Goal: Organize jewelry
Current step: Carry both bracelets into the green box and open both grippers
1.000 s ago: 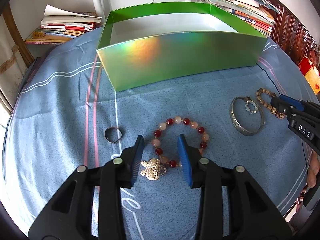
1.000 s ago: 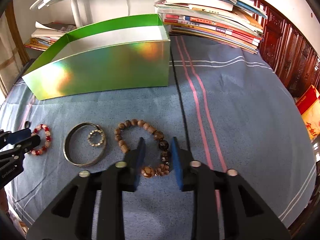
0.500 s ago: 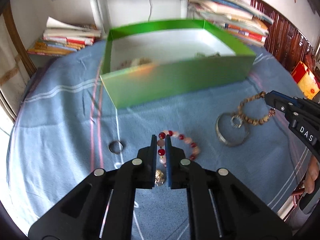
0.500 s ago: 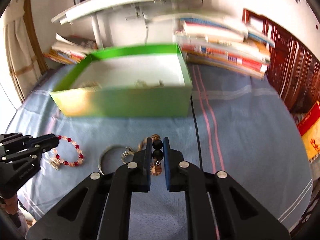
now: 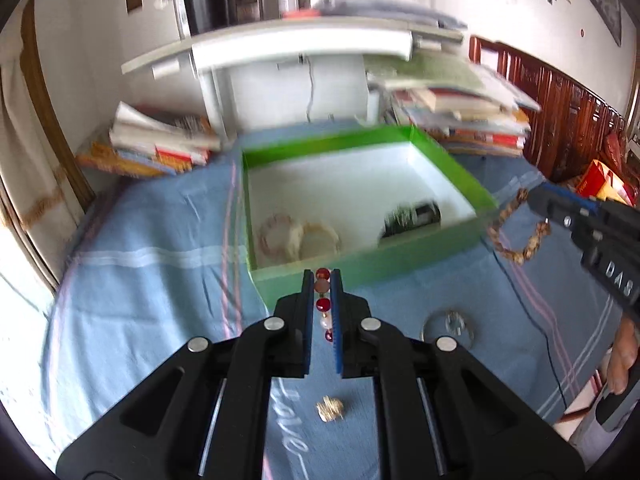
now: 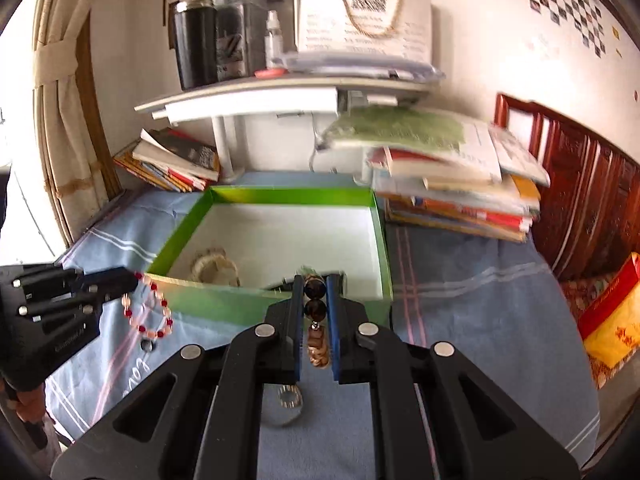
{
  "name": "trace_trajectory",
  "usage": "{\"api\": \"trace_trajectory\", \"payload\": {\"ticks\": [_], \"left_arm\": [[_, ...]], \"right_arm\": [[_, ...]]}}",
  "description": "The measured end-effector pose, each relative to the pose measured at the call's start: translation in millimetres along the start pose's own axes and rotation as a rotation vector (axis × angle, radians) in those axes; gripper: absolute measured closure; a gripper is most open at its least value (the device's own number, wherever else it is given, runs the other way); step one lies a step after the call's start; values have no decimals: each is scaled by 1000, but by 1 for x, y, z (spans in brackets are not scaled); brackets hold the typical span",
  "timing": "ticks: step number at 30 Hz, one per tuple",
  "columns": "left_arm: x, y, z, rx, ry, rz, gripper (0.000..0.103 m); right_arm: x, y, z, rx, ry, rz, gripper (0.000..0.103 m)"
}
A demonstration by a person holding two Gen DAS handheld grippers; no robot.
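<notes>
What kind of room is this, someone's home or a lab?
Most likely a lived-in home, perhaps a bedroom or study. Stacks of books sit against the wall, a tied-back curtain hangs at the left, carved dark wooden furniture stands at the right, and a blue striped cloth covers the work surface.

**A Bright Room Full of Books**

A blue cloth (image 6: 460, 300) with white and pink stripes covers the table. At the back stands a white shelf (image 6: 256, 100) on a white post. A black bottle (image 6: 196, 44) and a paper bag (image 6: 364, 16) sit on top of it. Piles of books (image 6: 452, 196) lie at the right, and more books (image 6: 172, 164) at the left. A cream curtain (image 6: 56, 80) hangs at the left, tied in the middle. Dark red wood panels (image 6: 584, 208) stand at the right. The wall (image 6: 500, 40) is white and sunny.
</notes>
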State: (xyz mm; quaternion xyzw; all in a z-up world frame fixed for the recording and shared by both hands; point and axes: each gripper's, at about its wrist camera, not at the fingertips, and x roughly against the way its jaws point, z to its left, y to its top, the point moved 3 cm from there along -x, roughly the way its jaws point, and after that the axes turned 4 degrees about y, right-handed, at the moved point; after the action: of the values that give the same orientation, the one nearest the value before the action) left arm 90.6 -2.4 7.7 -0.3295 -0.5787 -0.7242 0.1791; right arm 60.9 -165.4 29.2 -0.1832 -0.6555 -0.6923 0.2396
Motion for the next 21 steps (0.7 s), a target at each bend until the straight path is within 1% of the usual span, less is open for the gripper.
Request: {"api": "trace_trajectory", "payload": {"ticks": [2, 4, 6, 8, 11, 14, 18, 21], "left_arm": [[3, 18, 0, -13, 12, -33, 95], [-1, 34, 1, -14, 18, -48, 95], [-13, 51, 4, -5, 35, -53, 95], [-29, 62, 9, 14, 50, -40, 95], [-60, 71, 16, 39, 76, -4, 95], [-87, 76, 23, 64, 86, 27, 95], [-114, 78, 29, 71, 106, 60, 94], [-129, 77, 34, 84, 102, 68, 93]], "right_arm": [[-2, 11, 1, 4, 5, -17, 92], [-10, 24, 2, 0, 7, -29, 92], [-26, 35, 2, -5, -1, -25, 92], [-46, 41, 4, -3, -11, -5, 92], [-86, 44, 8, 2, -22, 48, 92], [-120, 42, 11, -3, -26, 98, 92], [-151, 39, 12, -15, -28, 138, 92], [-161, 36, 12, -4, -31, 134, 92]]}}
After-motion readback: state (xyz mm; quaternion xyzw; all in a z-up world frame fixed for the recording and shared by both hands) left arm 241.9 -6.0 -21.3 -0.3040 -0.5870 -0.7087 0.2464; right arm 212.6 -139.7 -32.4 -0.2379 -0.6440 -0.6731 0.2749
